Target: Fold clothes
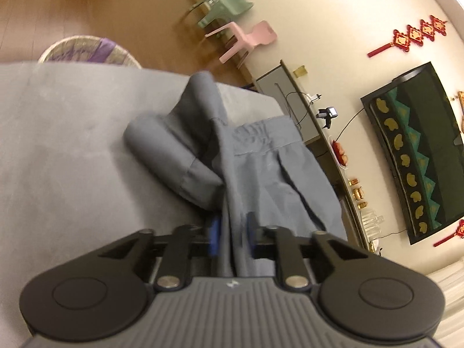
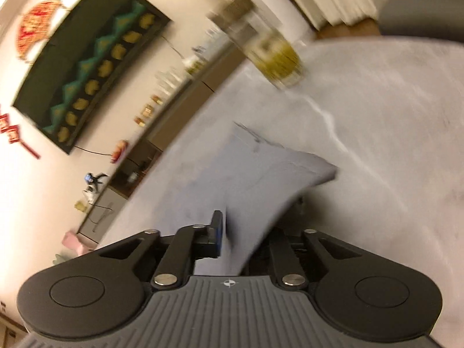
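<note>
cream wall (image 1: 319,29) with a dark framed television (image 1: 420,150). wooden floor (image 1: 101,3). green chair (image 1: 226,7) beside pink chair (image 1: 246,39).

Left gripper (image 1: 232,233): grey ribbed housing with a small white compass-like mark at its front edge, two round black discs at the sides, black linkage bars pinned by silver rivets, and blue pads (image 1: 214,232) on the inner faces of the black fingers. Right gripper (image 2: 232,232): same build, with grey ribbed housing, small white mark, black discs, silver-riveted linkage bars, and one blue-faced finger (image 2: 217,232) visible.
</note>
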